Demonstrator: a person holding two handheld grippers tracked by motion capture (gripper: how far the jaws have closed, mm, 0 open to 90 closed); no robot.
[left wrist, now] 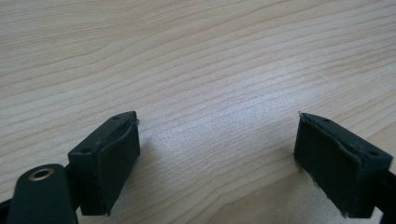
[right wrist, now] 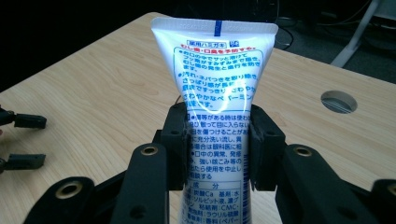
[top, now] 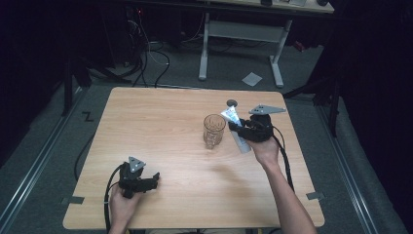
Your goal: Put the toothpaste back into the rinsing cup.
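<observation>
A white toothpaste tube (right wrist: pixel 217 93) with blue and red print stands between the jaws of my right gripper (right wrist: pixel 218 144), which is shut on it at mid-length, crimped end pointing away from the camera. From above, the tube (top: pixel 234 122) hangs tilted over the table just right of a clear amber glass (top: pixel 214 130), held by the right gripper (top: pixel 243 130). Low on the left side of the wooden table (top: pixel 160 126), my left gripper (top: pixel 155 179) rests in the person's hand. Its jaws stand wide apart over bare wood (left wrist: pixel 217 140), holding nothing.
A round cable hole (top: pixel 232 103) sits near the table's far edge, behind the tube. The left gripper's fingertips (right wrist: pixel 28 122) show far off at the left. Beyond the table are a white desk frame (top: pixel 241 36), cables and a grey floor.
</observation>
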